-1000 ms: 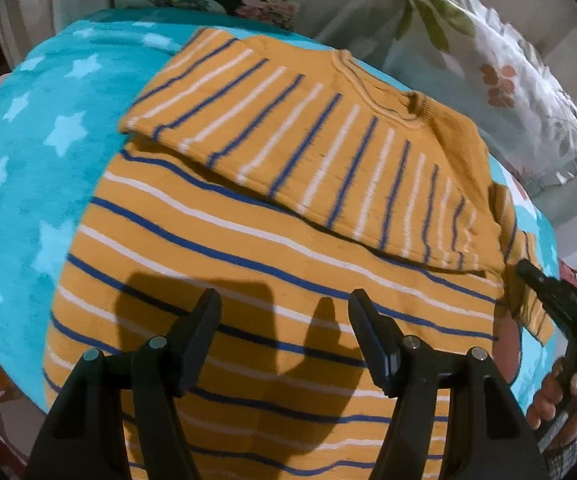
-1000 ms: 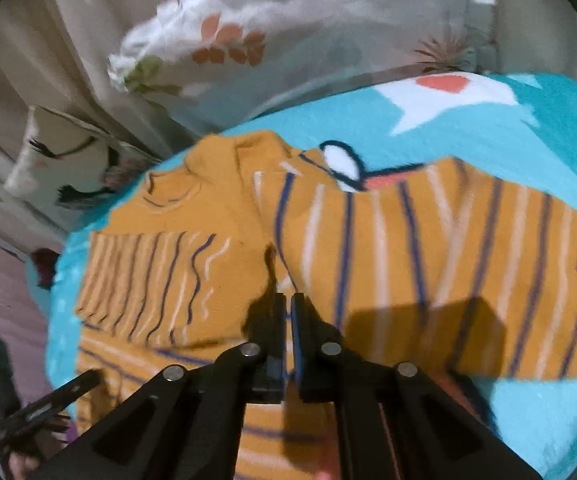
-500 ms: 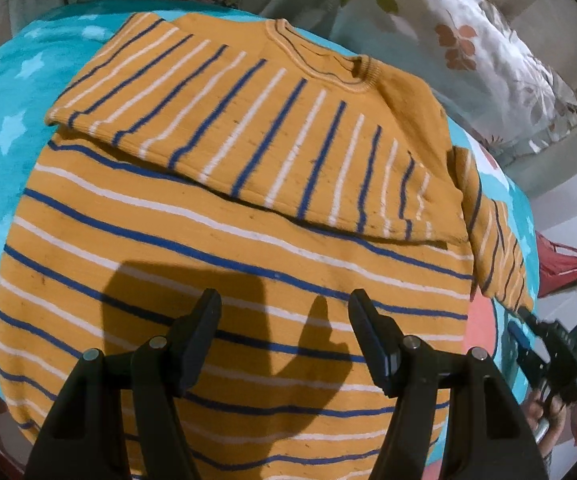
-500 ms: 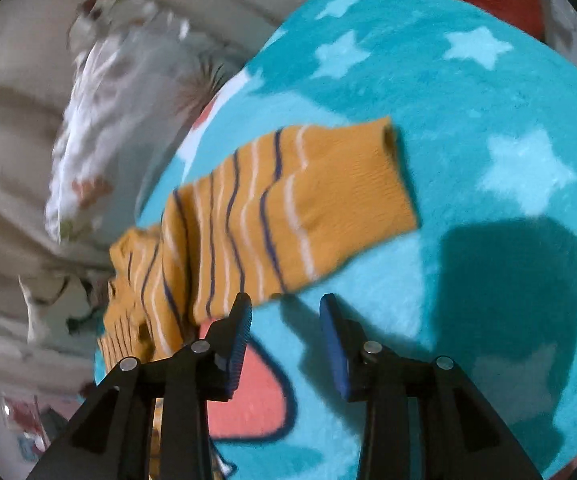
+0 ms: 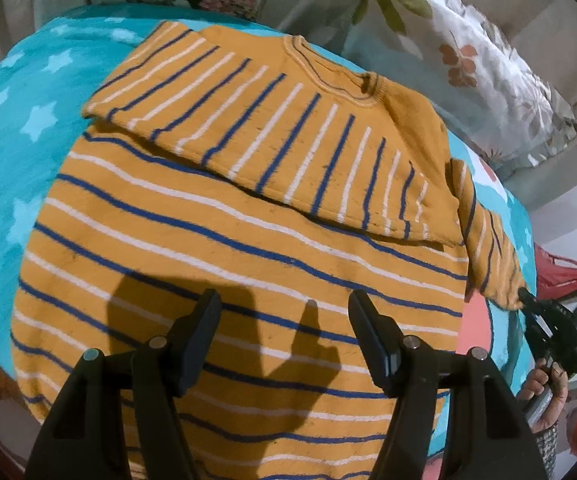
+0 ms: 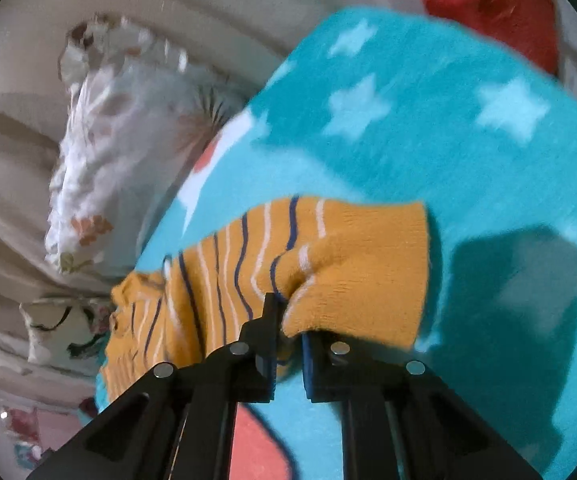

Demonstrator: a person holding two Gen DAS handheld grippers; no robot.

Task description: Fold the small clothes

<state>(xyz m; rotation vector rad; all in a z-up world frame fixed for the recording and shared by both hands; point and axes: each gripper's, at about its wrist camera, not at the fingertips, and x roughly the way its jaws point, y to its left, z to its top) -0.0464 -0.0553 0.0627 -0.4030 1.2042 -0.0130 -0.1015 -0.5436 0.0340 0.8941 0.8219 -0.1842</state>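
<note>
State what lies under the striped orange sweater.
The sweater lies on a turquoise star-print blanket, showing around its edges. Whatever lies beneath the sweater's middle is covered. The right gripper grips the sleeve cuff.

— Any lettering, label or number to read here?

— None. The sweater (image 5: 248,220) carries only blue and white stripes, and the blanket (image 6: 428,128) only pale stars and part of a cartoon figure.

— The pillow (image 5: 468,60)?

— Leaves and flowers, no words (the right wrist view is blurred, so small print there could not be read anyway).

— The gripper parts?

— Plain black, unmarked.
</note>
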